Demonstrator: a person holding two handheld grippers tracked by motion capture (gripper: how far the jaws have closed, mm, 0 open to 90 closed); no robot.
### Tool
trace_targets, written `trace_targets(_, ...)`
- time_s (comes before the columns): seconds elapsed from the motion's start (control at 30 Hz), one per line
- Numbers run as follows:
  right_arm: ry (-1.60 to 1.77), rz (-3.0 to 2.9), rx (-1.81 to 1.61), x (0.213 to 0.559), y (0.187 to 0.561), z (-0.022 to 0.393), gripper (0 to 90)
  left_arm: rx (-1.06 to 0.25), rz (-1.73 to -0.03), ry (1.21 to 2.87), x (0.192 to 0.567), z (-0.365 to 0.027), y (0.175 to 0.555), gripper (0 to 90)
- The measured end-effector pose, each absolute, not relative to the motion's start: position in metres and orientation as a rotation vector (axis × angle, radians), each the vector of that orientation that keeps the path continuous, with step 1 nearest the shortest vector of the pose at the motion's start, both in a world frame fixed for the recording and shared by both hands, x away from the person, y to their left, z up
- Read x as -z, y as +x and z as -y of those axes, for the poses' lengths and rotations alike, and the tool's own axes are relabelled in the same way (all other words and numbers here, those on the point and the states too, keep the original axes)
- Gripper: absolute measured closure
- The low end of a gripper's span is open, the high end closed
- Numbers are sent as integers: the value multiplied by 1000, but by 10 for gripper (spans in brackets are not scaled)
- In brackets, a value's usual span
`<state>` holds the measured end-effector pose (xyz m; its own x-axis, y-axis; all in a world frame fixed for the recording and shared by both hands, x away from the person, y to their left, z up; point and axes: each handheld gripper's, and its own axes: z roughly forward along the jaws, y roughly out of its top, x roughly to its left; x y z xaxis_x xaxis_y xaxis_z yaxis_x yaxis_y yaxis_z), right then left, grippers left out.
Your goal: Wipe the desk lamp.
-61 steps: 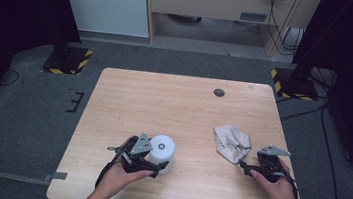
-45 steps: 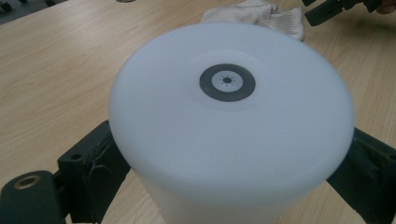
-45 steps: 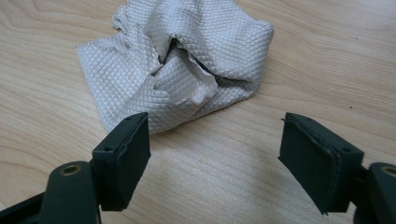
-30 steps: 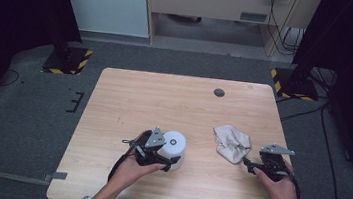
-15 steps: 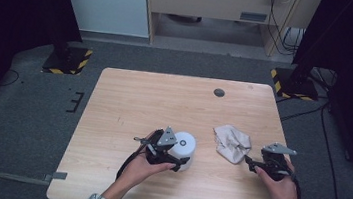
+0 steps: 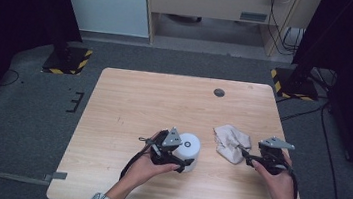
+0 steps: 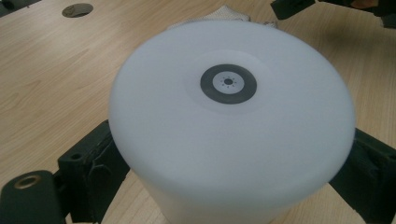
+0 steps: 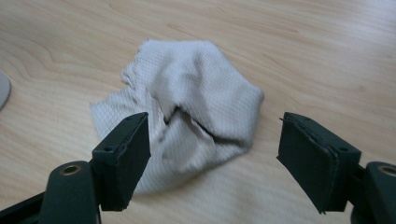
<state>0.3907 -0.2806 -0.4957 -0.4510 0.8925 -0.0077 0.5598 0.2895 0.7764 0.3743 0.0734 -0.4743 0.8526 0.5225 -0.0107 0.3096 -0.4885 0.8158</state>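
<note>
Nearest the person, at about six o'clock on the wooden table, the left gripper is clenched around a white cylinder standing upright; in the left gripper view both black jaws press its sides low down, under a flat top with a dark ring at its centre. At roughly four o'clock the right gripper hangs released, its jaws spread wide and pointing at a crumpled grey cloth that lies at three o'clock of the cylinder, a strip of bare wood between them. In the right gripper view the cloth sits just beyond the fingertips, touched by neither pad. Far off at twelve o'clock a small dark disc is set into the tabletop.

The cylinder's smooth wall, gripped so low, could slip or tip if the squeeze loosens. The right jaws, closing from here, may pinch only one loose fold, so the cloth would unfurl and drag.

The cylinder's base and the left pads' contact faces are hidden behind its body. What the cylinder is made of, and what the ring is, is hard to make out.
</note>
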Motion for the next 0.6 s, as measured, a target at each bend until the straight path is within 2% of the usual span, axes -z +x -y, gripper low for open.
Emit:
trace_targets(0.07, 1286, -2135, -1010, 493, 398, 275, 259, -297, -601, 2121, 474, -71, 374, 79)
trace_targets(0.27, 1259, -2185, -958, 493, 428, 255, 380, -282, -580, 2126, 474, -67, 370, 79)
trace_targets(0.33, 1264, -2203, -950, 498, 435, 253, 377, -279, -579, 2127, 474, -67, 370, 79)
trace_targets(0.47, 1282, -2248, -936, 508, 442, 251, 293, -277, -575, 2128, 474, -68, 369, 78)
trace_targets(0.6, 1281, -2299, -939, 515, 441, 246, 260, -288, -570, 2124, 473, -70, 368, 74)
